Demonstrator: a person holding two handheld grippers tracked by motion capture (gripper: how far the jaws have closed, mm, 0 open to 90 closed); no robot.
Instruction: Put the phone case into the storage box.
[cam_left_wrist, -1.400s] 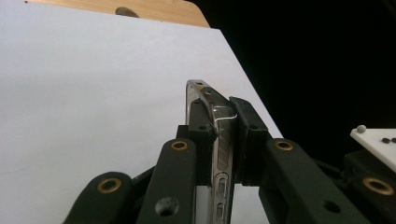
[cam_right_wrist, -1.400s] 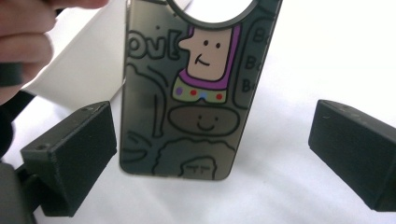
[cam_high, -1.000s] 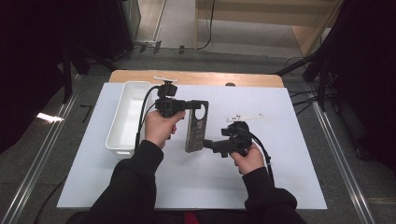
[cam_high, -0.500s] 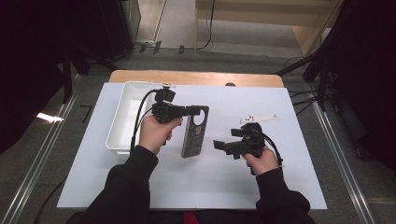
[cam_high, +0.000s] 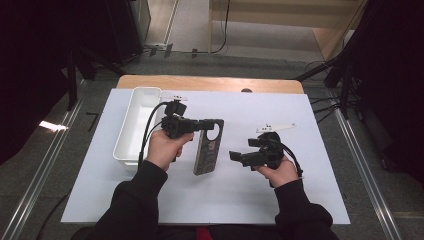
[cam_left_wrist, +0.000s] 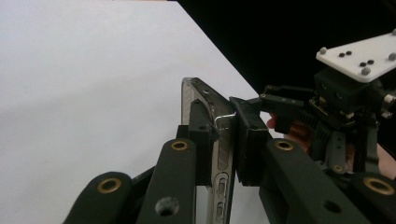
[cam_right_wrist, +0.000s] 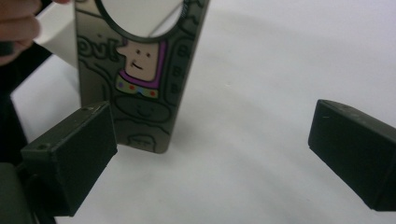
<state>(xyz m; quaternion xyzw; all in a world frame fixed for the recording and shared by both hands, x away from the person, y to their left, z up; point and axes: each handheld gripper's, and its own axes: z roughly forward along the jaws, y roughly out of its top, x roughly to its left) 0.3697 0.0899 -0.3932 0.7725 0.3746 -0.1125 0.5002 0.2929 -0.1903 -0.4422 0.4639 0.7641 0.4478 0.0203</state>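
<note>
A dark phone in a cartoon-printed case (cam_high: 207, 147) stands tilted on its lower end on the white table sheet (cam_high: 300, 200). My left gripper (cam_high: 212, 124) is shut on its upper end, and in the left gripper view the jaws pinch the phone's (cam_left_wrist: 223, 154) edges on both sides. To its right my right gripper (cam_high: 235, 156) points at it, open with nothing between its fingers. The right gripper view has the case (cam_right_wrist: 140, 70) just beyond the left jaw, apart from it. The right gripper (cam_left_wrist: 327, 102) also appears farther off in the left gripper view.
A white rectangular bin (cam_high: 132, 125) lies at the left of the sheet, just beyond the left hand. A wooden table edge (cam_high: 210, 82) runs along the back. Bare sheet spreads in front of and to the right of the hands.
The right gripper has drawn back to the right from the phone's lower part. The left gripper has carried the phone slightly left and toward the person.
</note>
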